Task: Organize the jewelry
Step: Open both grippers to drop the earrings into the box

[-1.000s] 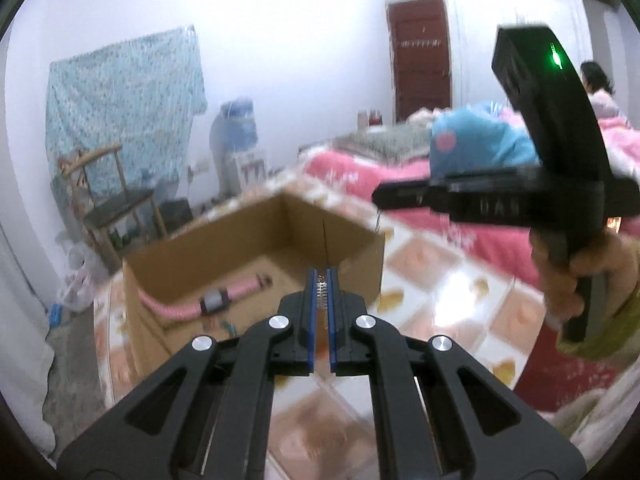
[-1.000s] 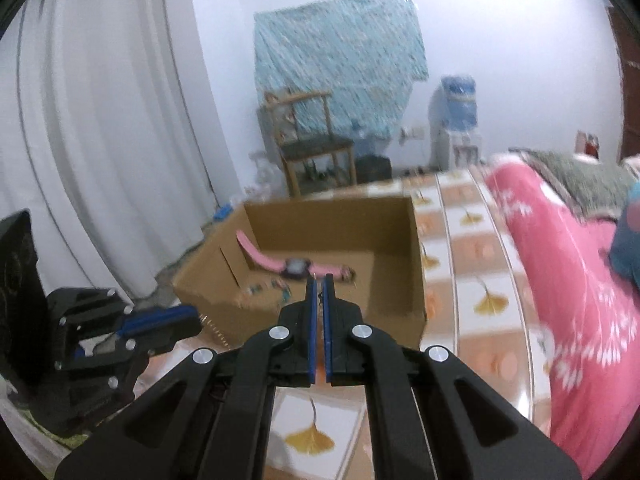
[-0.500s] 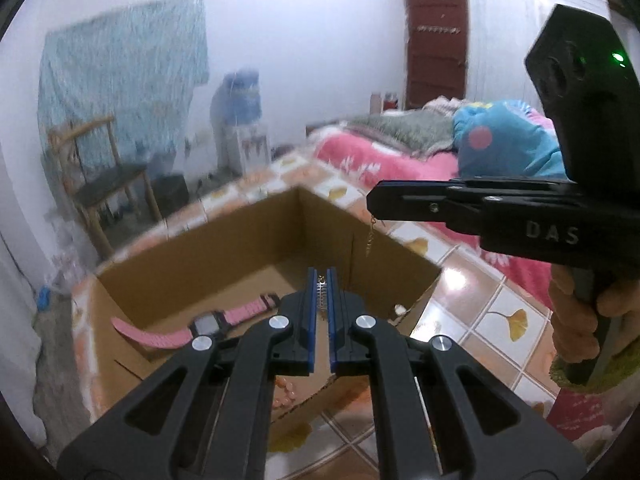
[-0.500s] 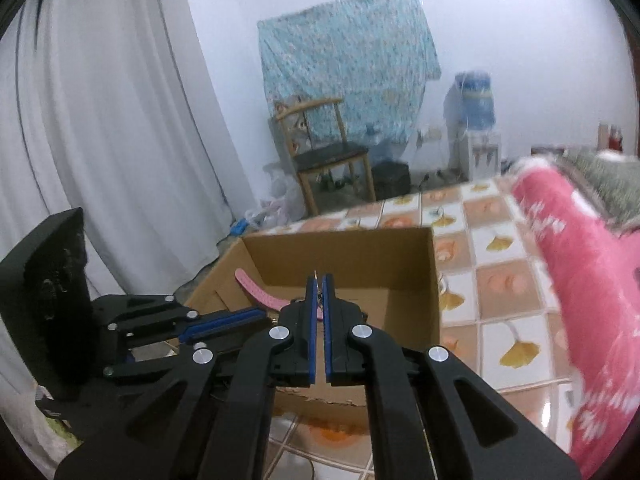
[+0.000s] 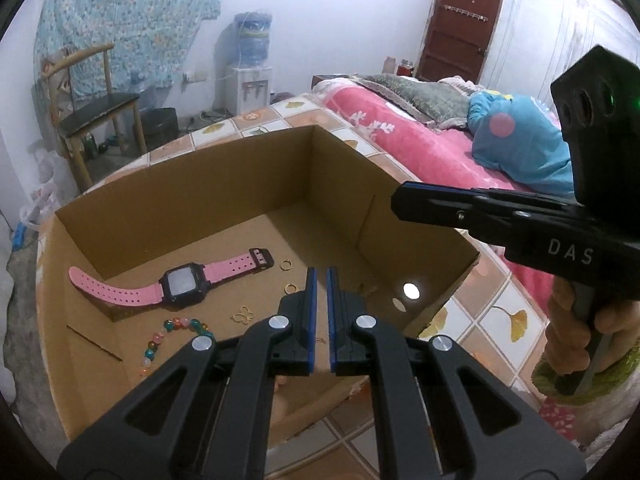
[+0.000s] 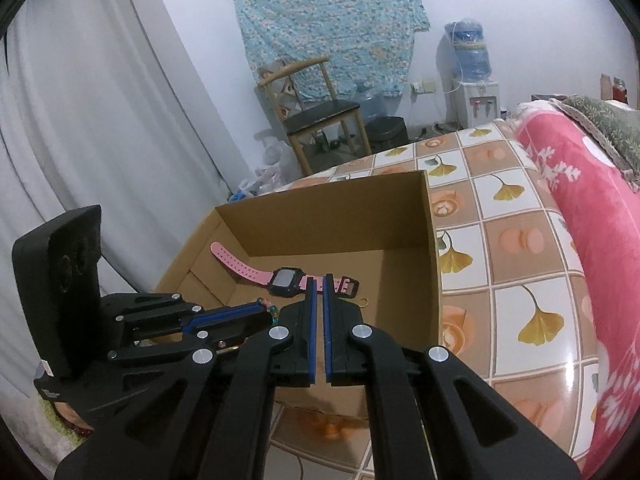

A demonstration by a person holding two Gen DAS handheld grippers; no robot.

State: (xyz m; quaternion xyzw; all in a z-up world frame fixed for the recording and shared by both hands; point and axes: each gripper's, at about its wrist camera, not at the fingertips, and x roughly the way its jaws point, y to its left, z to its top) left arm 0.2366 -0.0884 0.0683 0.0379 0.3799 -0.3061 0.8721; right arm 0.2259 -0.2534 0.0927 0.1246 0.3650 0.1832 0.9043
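An open cardboard box (image 5: 168, 184) (image 6: 320, 216) stands on the tiled table. Inside lie a pink watch (image 5: 176, 284) (image 6: 280, 278), a coloured bead bracelet (image 5: 168, 330), a gold butterfly charm (image 5: 242, 315) and small gold rings (image 5: 285, 265). My left gripper (image 5: 319, 276) hovers over the box's near side, its jaws slightly apart with nothing between them. My right gripper (image 6: 319, 280) is above the box's near right part, jaws slightly apart and empty; it also shows in the left wrist view (image 5: 400, 200). The left gripper also shows in the right wrist view (image 6: 260, 312).
A bed with a pink blanket (image 5: 420, 136) lies right of the table. A wooden chair (image 6: 316, 116), a black bin (image 6: 386, 130) and a water dispenser (image 6: 472, 80) stand by the far wall. A white curtain (image 6: 100, 120) hangs on the left.
Both grippers moved over the box and their jaws opened slightly. The thin gold chain they held between them a second ago is gone from both.
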